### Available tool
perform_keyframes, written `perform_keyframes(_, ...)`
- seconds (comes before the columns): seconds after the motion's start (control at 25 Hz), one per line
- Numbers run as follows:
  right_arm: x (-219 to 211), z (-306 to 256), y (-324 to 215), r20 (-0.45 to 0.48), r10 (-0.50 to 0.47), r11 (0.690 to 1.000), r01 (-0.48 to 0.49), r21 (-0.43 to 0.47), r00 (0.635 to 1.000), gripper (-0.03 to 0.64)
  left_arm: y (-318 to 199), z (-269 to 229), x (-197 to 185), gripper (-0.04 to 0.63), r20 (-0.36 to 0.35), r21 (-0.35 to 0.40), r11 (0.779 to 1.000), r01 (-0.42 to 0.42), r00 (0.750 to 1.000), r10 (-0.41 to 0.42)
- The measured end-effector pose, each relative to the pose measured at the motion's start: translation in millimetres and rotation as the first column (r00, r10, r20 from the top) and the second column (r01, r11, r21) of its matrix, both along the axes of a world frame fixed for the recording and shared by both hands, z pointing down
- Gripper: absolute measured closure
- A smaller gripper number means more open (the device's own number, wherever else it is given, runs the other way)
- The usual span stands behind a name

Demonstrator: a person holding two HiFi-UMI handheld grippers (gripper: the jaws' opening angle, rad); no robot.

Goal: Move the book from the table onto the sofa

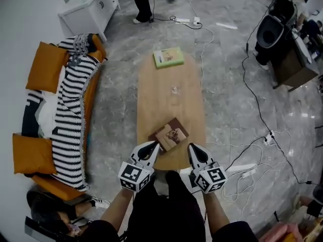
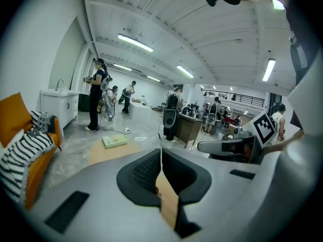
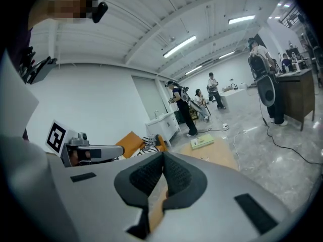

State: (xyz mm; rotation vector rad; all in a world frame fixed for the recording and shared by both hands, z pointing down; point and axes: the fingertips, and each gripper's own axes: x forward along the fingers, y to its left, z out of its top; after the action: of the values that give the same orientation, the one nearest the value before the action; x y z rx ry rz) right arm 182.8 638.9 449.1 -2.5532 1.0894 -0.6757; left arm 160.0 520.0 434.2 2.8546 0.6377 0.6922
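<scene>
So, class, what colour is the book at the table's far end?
The far book is light green; head view.

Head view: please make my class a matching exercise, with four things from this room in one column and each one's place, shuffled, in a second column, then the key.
Things
1. brown book
2. green book
3. striped blanket
4. white cabinet

Places
A. draped on the sofa
B. far end of the table
C. near end of the table
D. on the floor beyond the sofa's far end

Pairs: 1-C, 2-B, 3-A, 4-D
</scene>
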Motion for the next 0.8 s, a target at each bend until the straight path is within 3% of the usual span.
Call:
perform_keyframes(0.32,9,19,-8,0.038,0.023,0.999,-0.022,-0.025,0.999,0.594,-4,25,11,0.572,0.051,-0.037,0.999,-0.025,0.998,0.027)
perform_keyframes(0.8,38,99,-19,0.120,0.007,0.999,-0.001,-0.054,0.993,0.594,-18,104,24,0.572,0.127,-0.086,0.996,0.037,0.992,-0.026)
